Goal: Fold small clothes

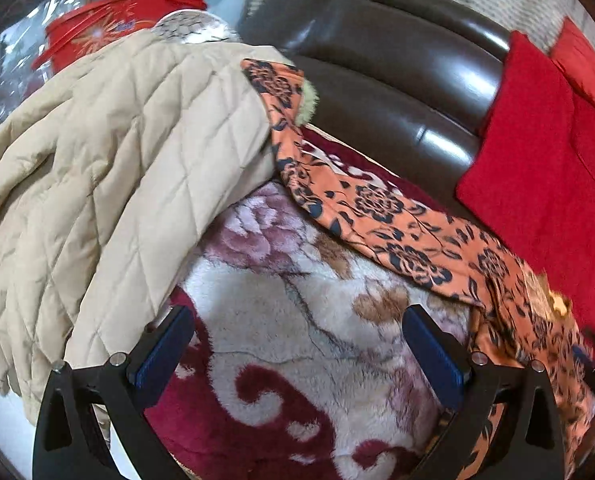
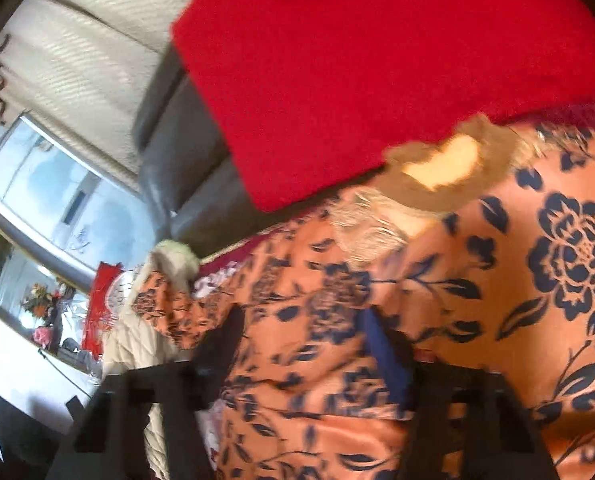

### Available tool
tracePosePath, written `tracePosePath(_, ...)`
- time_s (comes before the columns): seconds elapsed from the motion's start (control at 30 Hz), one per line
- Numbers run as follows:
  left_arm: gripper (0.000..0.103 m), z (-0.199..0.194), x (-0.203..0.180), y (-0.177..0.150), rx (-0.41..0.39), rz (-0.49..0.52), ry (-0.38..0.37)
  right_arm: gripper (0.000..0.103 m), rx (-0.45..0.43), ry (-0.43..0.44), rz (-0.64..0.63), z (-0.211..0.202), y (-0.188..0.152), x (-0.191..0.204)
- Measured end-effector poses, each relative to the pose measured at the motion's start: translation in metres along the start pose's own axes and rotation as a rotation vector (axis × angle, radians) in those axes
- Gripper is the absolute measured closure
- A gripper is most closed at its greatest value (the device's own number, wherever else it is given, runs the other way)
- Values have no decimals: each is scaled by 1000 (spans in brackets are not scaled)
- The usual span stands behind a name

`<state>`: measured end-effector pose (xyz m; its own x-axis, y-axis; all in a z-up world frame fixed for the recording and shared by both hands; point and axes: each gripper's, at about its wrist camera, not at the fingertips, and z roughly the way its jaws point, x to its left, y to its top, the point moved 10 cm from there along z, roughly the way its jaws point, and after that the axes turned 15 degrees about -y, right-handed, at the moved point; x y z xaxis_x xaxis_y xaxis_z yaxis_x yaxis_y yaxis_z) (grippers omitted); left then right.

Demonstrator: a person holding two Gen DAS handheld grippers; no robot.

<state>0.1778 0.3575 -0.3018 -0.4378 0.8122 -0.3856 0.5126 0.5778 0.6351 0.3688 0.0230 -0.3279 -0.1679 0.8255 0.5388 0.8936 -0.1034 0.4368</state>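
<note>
Left gripper [image 1: 297, 344] spread wide, empty, over plush maroon-and-cream floral blanket [image 1: 297, 360]. Beige quilted jacket [image 1: 109, 168] to its left. Orange satin garment with navy flowers [image 1: 397, 240] ahead-right, draped across blanket. Right gripper [image 2: 301, 344] clamped on that garment's fabric; view blurred. Red knit cloth [image 2: 357, 72] and dark leather sofa [image 1: 377, 72] beyond.
</note>
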Motion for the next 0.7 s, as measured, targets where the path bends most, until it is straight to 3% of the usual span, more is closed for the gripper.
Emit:
tracePosePath(0.17,0,7,10,5,-3,-85,0,54,158,-182,-147,59,-44,-13)
tracePosePath(0.33,0,26,12,26,-11,-161,-14,55,54,-76,-174,17,-33,-3)
tracePosePath(0.47,0,49,24,67,-64,-195,54,55,-40,-78,-290,-21,-29,1)
tracePosePath(0.63,0,104,47,90,36,-255,142,55,-93,-30,-289,-59,-35,-23)
tracePosePath(0.7,7,115,52,95,36,-279,152,55,-115,-20,-277,-71,-34,-34)
